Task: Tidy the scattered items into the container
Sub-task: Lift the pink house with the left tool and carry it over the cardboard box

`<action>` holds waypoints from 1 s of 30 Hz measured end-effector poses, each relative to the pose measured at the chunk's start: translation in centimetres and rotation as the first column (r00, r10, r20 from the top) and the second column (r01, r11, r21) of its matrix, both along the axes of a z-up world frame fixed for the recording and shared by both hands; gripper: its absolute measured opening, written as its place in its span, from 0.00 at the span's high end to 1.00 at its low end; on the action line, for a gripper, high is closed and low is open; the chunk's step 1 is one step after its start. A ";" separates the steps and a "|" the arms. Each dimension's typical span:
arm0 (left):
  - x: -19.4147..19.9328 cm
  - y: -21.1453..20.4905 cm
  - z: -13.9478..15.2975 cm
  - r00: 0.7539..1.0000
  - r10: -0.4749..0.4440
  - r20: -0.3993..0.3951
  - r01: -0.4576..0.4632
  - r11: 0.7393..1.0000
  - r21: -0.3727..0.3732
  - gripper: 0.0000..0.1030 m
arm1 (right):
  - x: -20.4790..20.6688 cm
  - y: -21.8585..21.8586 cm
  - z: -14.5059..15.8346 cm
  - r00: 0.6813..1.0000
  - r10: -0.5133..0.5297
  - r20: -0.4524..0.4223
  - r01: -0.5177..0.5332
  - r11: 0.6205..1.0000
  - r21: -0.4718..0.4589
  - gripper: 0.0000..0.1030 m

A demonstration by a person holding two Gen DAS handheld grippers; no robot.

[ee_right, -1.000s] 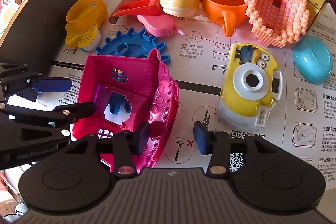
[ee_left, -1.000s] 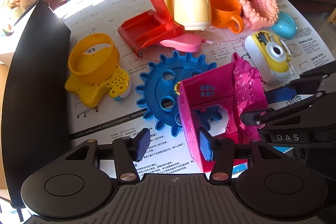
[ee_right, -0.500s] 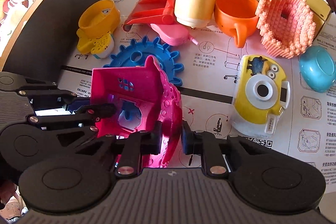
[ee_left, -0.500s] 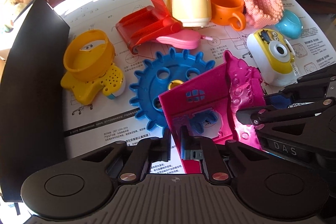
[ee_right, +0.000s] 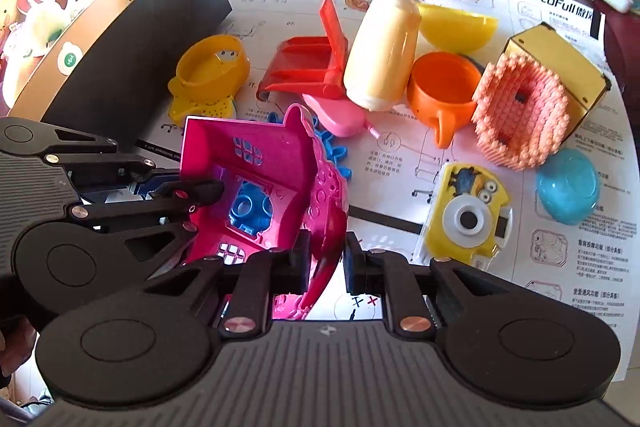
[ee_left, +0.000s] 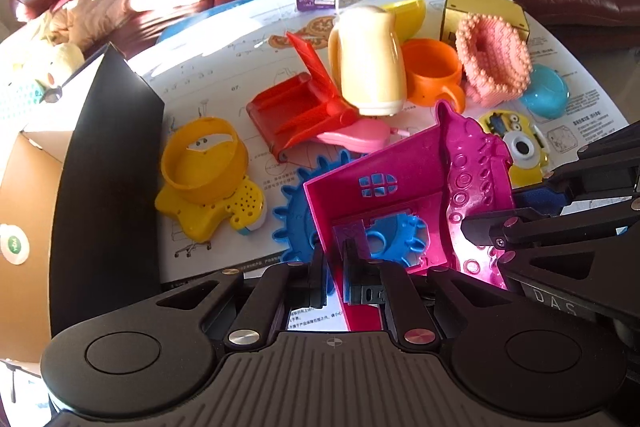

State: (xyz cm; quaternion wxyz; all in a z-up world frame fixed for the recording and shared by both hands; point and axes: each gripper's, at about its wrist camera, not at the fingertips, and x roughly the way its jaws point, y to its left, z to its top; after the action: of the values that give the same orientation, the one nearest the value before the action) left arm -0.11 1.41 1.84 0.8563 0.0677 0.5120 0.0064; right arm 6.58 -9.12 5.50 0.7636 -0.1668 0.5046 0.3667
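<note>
A magenta toy house piece (ee_left: 404,183) is held by both grippers and lifted off the paper. My left gripper (ee_left: 335,267) is shut on its flat wall edge. My right gripper (ee_right: 325,259) is shut on its scalloped roof edge (ee_right: 326,211). A blue gear (ee_left: 298,215) lies under it and shows through the window opening (ee_right: 248,207). The cardboard box with a black flap (ee_left: 104,167) stands at the left; it also shows in the right wrist view (ee_right: 132,39).
Scattered on the paper sheet (ee_right: 400,163): a yellow ring toy (ee_left: 204,167), a red folding piece (ee_left: 296,107), a cream jug (ee_left: 370,63), an orange cup (ee_right: 442,87), a pink bead basket (ee_right: 520,115), a minion camera (ee_right: 466,215), a blue bowl (ee_right: 568,187).
Both grippers closed fully on the magenta house piece and raised it; it now tilts above the blue gear and both views sit higher over the table.
</note>
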 end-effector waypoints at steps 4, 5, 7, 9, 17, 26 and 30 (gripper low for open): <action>0.4 1.2 3.1 0.998 0.010 0.064 -0.010 1.000 0.007 0.99 | 0.3 1.2 3.2 0.998 0.026 0.060 -0.028 0.999 0.026 0.82; 0.6 1.9 4.0 0.997 0.023 0.080 -0.023 1.000 0.009 0.99 | 0.3 1.8 4.1 0.996 0.040 0.077 -0.043 0.999 0.033 0.82; 0.6 3.5 5.6 0.992 0.059 0.109 -0.061 0.998 0.015 0.99 | 0.0 3.4 5.6 0.992 0.071 0.105 -0.077 0.996 0.049 0.82; 0.4 5.6 7.1 0.986 0.102 0.132 -0.105 0.994 0.019 0.99 | -0.4 5.5 6.9 0.985 0.108 0.132 -0.117 0.991 0.062 0.82; -2.0 16.7 10.0 0.937 0.300 0.179 -0.310 0.950 0.034 0.98 | -4.8 16.1 9.3 0.942 0.280 0.184 -0.300 0.949 0.091 0.83; -4.9 26.7 6.5 0.883 0.461 0.089 -0.462 0.887 -0.011 0.98 | -8.6 25.5 6.0 0.908 0.402 0.122 -0.409 0.911 0.046 0.82; -4.4 28.1 4.4 0.880 0.473 0.045 -0.472 0.881 -0.030 0.98 | -8.4 27.0 4.2 0.907 0.414 0.083 -0.416 0.909 0.013 0.82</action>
State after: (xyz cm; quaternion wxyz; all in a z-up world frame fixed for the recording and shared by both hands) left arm -4.50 29.50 6.25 0.8423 -0.0672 0.4911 0.2118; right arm -1.78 17.87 9.74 0.6899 -0.2729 0.4214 0.5214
